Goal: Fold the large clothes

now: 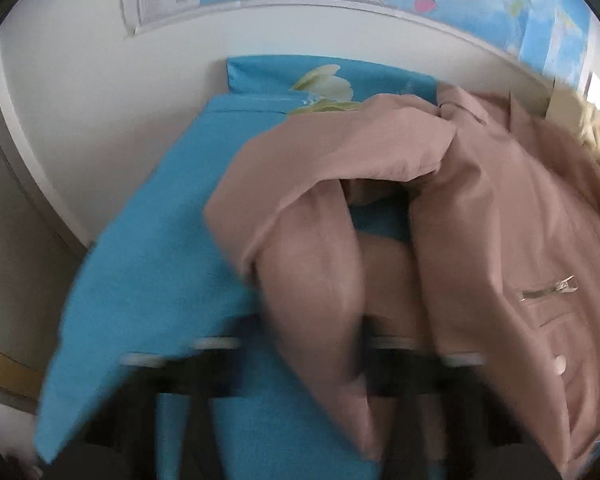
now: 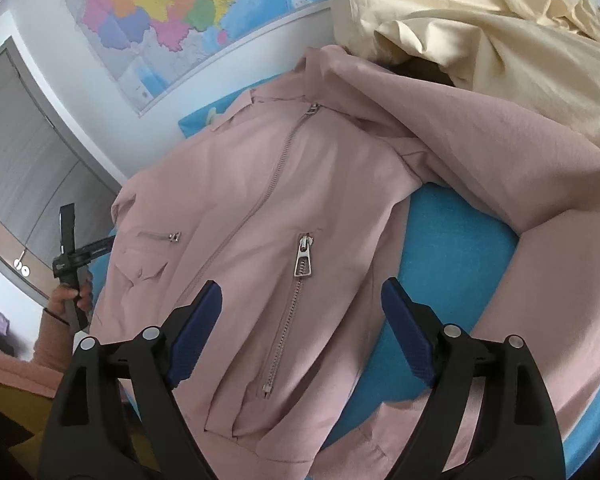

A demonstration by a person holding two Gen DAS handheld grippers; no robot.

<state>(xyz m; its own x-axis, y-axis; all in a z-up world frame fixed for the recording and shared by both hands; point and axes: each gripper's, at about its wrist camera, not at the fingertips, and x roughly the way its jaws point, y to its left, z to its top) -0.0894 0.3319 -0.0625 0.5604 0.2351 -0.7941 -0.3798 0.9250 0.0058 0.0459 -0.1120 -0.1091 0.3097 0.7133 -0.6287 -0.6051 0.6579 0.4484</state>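
The right hand-held gripper [image 2: 302, 300] hangs with its blue pads [image 2: 198, 326] spread wide, grasping nothing, above the pink jacket [image 2: 236, 208] – which lies zip-side up on the blue bed sheet [image 2: 452, 248]. The left hand-held gripper [image 1: 300, 344] is blurred behind a raised pink sleeve [image 1: 312, 264]; whether it grips cannot be told – a cream garment [image 2: 480, 28] lies beyond

Map [image 2: 168, 12]: hanging on the white wall behind the bed; showing coloured regions and blue sea
Blue sheet [image 1: 148, 264]: covering the bed
Cream fabric [image 2: 480, 20]: lying bunched at the far right
Door [image 2: 24, 152]: standing grey at left
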